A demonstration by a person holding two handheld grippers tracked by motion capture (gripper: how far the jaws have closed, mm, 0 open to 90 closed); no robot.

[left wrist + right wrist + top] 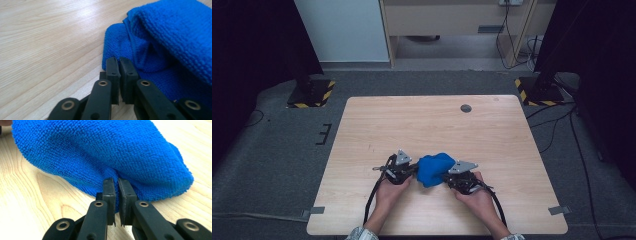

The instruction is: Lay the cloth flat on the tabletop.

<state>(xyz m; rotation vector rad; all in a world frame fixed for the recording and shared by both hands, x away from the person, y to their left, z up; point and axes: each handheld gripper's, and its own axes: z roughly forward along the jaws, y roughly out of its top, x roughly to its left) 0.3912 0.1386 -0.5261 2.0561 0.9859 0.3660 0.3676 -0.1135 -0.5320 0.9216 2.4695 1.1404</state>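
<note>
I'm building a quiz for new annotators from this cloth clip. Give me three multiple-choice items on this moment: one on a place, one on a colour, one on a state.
1. Where does the cloth lie on the table?
A. at the far edge, by the dark round spot
B. near the person's edge, between the two grippers
C. hanging over the left side

2. What colour is the cloth?
A. blue
B. red
C. white

3. How do the left gripper and the right gripper stand?
A. both wide open above the cloth
B. one open, one shut
C. both closed on the cloth's edge

Answers:
1 B, the high view shows it bunched between the two hands.
2 A, it is bright blue in every view.
3 C, each gripper view shows its jaws pinched together with cloth at their tips.
</note>
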